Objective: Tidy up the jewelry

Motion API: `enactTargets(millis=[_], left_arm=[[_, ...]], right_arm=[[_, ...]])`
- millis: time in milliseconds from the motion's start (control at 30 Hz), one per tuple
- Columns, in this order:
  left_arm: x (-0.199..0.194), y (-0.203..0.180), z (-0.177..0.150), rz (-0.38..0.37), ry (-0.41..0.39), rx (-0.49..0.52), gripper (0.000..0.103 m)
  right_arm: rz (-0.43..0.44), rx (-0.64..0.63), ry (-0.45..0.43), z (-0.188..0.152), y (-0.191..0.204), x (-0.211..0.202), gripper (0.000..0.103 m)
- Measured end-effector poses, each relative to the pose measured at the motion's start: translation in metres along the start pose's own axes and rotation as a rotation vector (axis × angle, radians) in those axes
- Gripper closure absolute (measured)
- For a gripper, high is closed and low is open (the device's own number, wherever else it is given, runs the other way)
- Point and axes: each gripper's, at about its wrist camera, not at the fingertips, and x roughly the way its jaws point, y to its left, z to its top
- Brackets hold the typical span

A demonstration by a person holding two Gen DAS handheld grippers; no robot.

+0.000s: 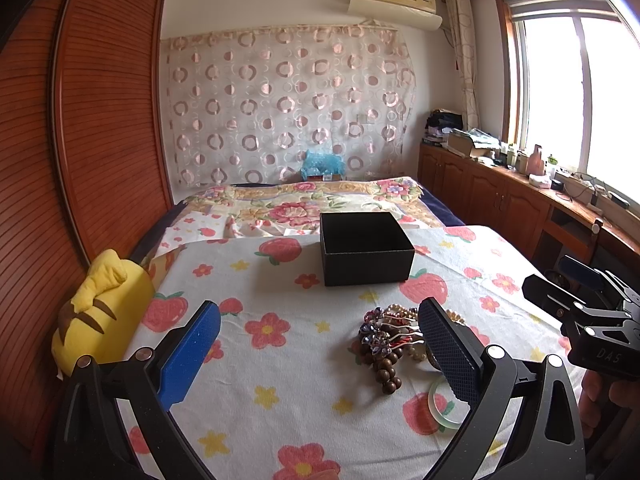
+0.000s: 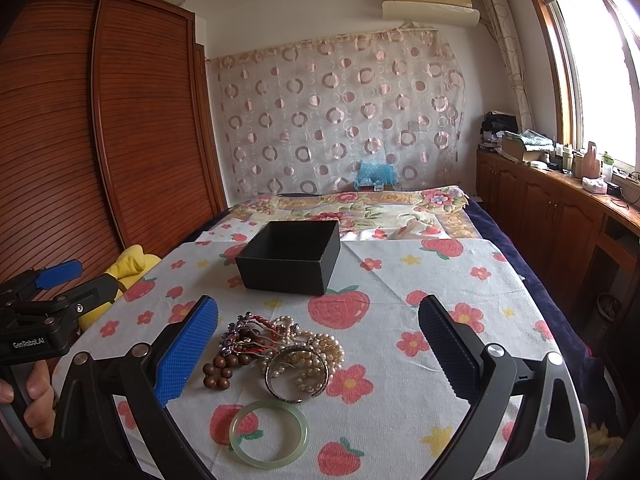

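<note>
A tangle of jewelry (image 2: 280, 340) lies on the flowered cloth: pearl strands, a purple crystal piece, brown wooden beads (image 2: 218, 372) and a silver bangle (image 2: 298, 378). A pale green jade bangle (image 2: 268, 434) lies just in front of it. An open black box (image 2: 290, 256) stands farther back, and nothing shows inside it. My right gripper (image 2: 318, 348) is open above the pile with nothing between its fingers. My left gripper (image 1: 320, 344) is open too, with the jewelry (image 1: 388, 336) beside its right finger and the jade bangle (image 1: 440, 408) partly hidden behind that finger.
A yellow plush toy (image 1: 100, 312) sits at the cloth's left edge by the wooden wardrobe (image 1: 100, 120). A floral quilt (image 1: 304, 200) lies behind the box (image 1: 364, 248). Wooden cabinets (image 2: 560, 216) with clutter run along the right under the window.
</note>
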Motion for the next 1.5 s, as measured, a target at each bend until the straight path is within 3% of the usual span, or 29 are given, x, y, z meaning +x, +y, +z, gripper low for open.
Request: enactTargets(millis=[967,1267,1500], left_arm=[[0.003,-0.002,0.004,-0.001,0.007,-0.001,0.007],[0.029,-0.007,-0.017,-0.052,0.092,0.001,0.007],[0.052,-0.008,-0.026,-0.11,0.179,0.011,0.007]], right_arm=[[0.0,0.0,0.003,-0.001,0.001,0.0,0.002],[0.015,-0.01,0.066,-0.016,-0.005,0.011,0.002],[0.028,-0.037,0.144,-0.034,-0.009,0.036,0.011]])
